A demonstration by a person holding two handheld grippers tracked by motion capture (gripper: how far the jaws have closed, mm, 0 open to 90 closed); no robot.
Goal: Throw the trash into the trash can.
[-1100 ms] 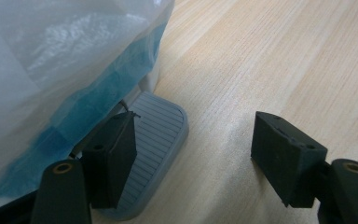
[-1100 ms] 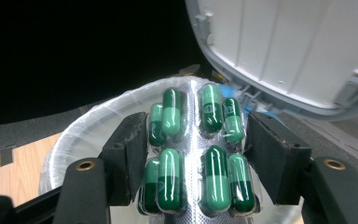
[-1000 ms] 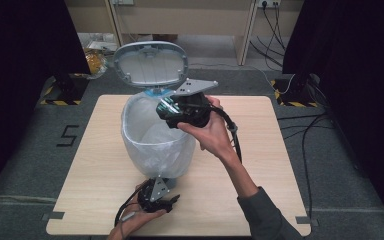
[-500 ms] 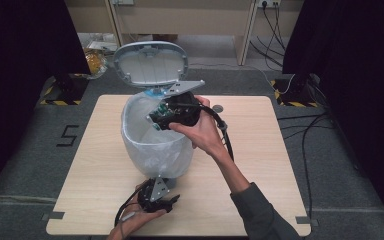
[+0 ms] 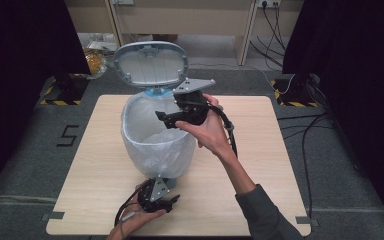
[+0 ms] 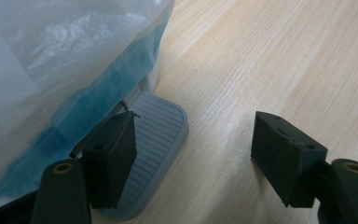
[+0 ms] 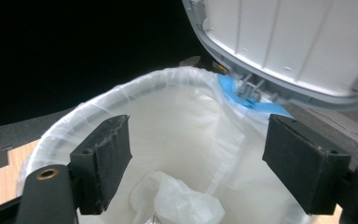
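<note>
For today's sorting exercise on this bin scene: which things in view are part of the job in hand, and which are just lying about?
Part of the job:
pedal bin with its white liner
raised lid
foot pedal, under the left gripper
right gripper, open above the bin mouth
crumpled plastic inside

Just lying about:
yellowish bag on the floor
floor cables

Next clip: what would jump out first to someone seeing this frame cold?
The pedal bin standing mid-table, lined with a white bag, its grey lid swung up and open at the back. The right gripper is held over the bin's mouth, fingers apart and empty, looking down at crumpled plastic inside. At the table's near edge, the left gripper sits at the bin's foot, one finger on the ribbed grey pedal.
</note>
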